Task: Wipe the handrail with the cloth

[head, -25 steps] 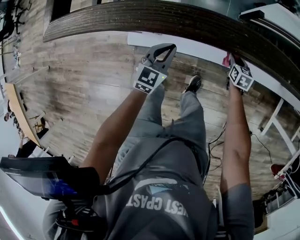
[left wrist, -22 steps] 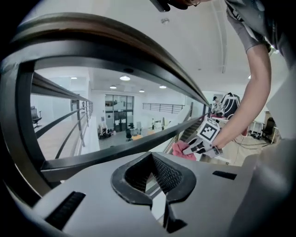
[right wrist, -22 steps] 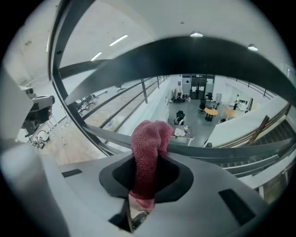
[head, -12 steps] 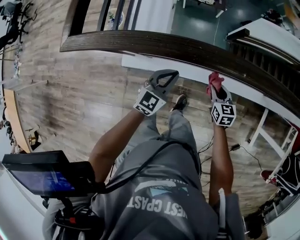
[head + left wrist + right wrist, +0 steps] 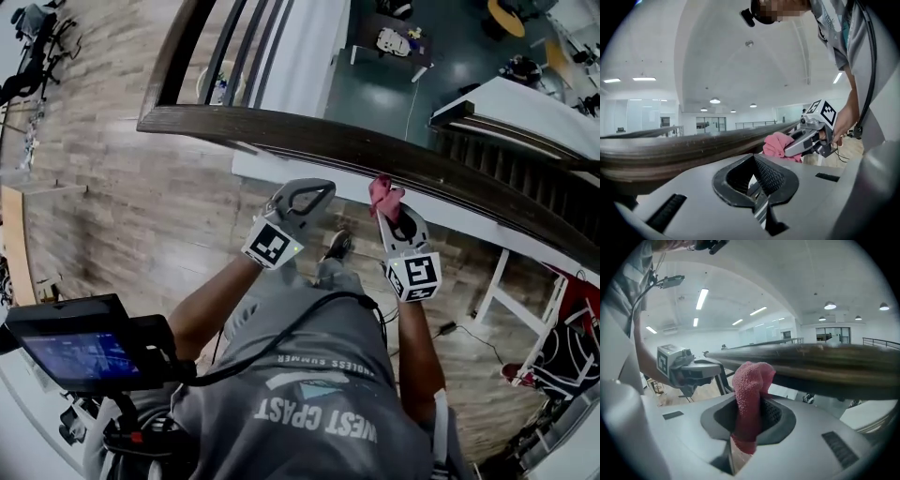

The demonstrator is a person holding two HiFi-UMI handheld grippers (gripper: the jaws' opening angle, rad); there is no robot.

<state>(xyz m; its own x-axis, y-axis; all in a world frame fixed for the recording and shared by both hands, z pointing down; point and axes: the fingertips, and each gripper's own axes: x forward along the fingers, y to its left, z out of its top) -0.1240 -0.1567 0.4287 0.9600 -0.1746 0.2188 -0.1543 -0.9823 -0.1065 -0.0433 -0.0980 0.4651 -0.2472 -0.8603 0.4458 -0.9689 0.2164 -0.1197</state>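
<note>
At the handrail [image 5: 375, 155], right hand-held gripper [image 5: 388, 211] clamps the cloth [image 5: 381, 190].

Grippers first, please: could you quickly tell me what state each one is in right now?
Left gripper: closed, nothing between its jaws.
Right gripper: closed, holding the pink cloth.

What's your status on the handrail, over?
Right gripper shut on pink cloth, cloth up against handrail near edge. Left gripper shut, empty, hovering short of it. Nothing in the way along the top.
</note>
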